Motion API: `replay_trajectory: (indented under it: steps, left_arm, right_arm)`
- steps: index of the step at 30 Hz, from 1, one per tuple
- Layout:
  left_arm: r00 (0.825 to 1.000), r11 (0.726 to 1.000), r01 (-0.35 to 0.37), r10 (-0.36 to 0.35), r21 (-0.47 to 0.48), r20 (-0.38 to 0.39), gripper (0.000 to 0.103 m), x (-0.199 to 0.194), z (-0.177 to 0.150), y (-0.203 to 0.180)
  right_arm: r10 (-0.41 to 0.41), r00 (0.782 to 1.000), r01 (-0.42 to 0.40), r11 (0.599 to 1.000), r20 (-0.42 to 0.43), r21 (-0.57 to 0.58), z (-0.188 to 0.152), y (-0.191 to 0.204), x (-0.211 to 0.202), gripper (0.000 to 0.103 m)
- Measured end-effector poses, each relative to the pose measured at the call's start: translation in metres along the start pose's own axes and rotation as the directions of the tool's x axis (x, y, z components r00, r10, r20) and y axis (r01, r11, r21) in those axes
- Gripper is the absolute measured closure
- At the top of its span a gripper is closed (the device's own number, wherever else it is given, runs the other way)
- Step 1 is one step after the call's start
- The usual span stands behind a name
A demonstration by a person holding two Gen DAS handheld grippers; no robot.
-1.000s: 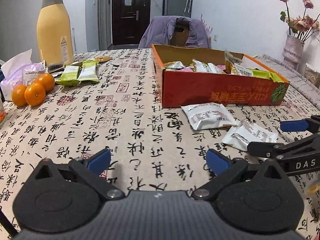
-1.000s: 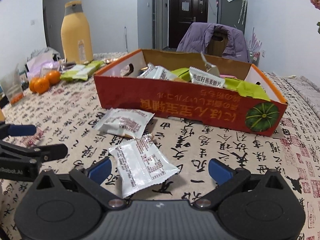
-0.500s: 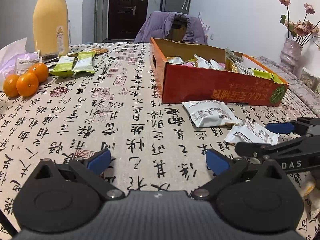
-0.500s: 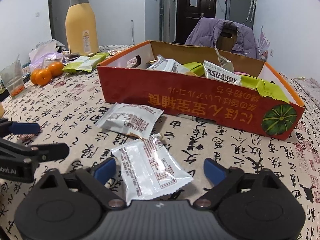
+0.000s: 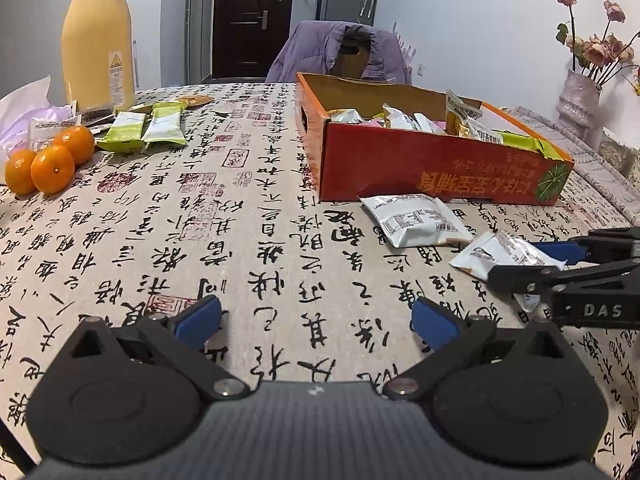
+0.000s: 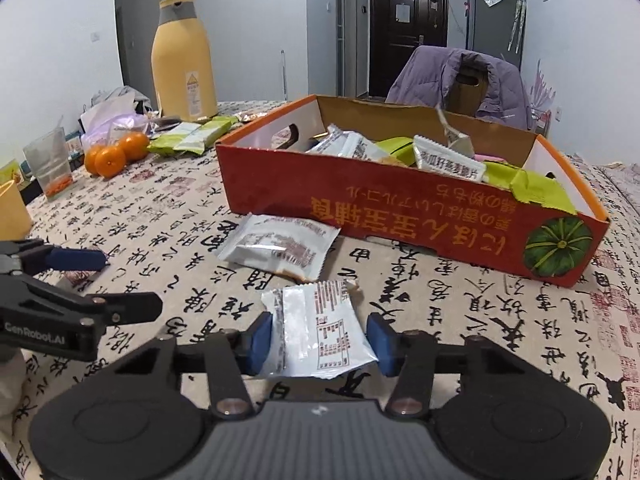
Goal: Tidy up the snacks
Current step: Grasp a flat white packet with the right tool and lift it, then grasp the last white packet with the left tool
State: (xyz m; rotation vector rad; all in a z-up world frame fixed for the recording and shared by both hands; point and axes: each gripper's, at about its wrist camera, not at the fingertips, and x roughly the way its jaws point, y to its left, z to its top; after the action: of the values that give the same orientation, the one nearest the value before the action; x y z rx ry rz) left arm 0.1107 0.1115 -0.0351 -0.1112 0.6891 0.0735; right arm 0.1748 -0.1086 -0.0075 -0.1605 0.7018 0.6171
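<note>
A silver snack packet (image 6: 320,330) lies on the calligraphy-print tablecloth (image 6: 168,216) between the blue pads of the right gripper (image 6: 320,340), whose jaws are closing on it; both pads sit at its edges. A second silver packet (image 6: 280,246) lies just beyond, near the front wall of the orange cardboard box (image 6: 400,208). The box holds a loose heap of silver, green and pink snack packets. The left gripper (image 5: 316,316) hovers over bare cloth with jaws wide apart, gripping nothing. Farther off lie two green packets (image 5: 144,128), three oranges (image 5: 48,156) and a yellow thermos (image 5: 98,36).
</note>
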Motion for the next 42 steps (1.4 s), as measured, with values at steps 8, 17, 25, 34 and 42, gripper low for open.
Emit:
replay_trajectory:
  steps: [8,17,25,34,42]
  left_arm:
    - [1.000,1.000,-0.031,0.031,-0.005,-0.001,0.000,0.000,0.000,0.000]
    - [0.998,0.998,-0.060,0.060,0.007,-0.012,0.000,0.002,0.000,-0.003]
    - [0.997,0.998,-0.071,0.071,0.000,-0.014,0.000,0.002,0.009,-0.011]
    - [0.998,0.997,-0.062,0.061,0.051,0.032,0.000,-0.001,0.033,-0.048]
    - [0.998,0.998,-0.066,0.067,0.018,-0.012,0.000,0.023,0.048,-0.067]
  right_arm:
    - [-0.012,0.998,0.011,1.000,0.061,0.020,-0.005,-0.018,-0.024,0.066]
    - [-0.076,0.991,0.066,0.993,0.112,0.095,-0.009,-0.054,-0.036,0.066]
    - [-0.124,0.982,0.101,0.981,0.140,0.164,-0.015,-0.083,-0.032,0.066]
    - [-0.158,0.970,0.118,0.971,0.185,0.206,-0.016,-0.091,-0.032,0.066]
    - [-0.187,0.963,0.135,0.958,0.193,0.254,-0.020,-0.100,-0.027,0.066]
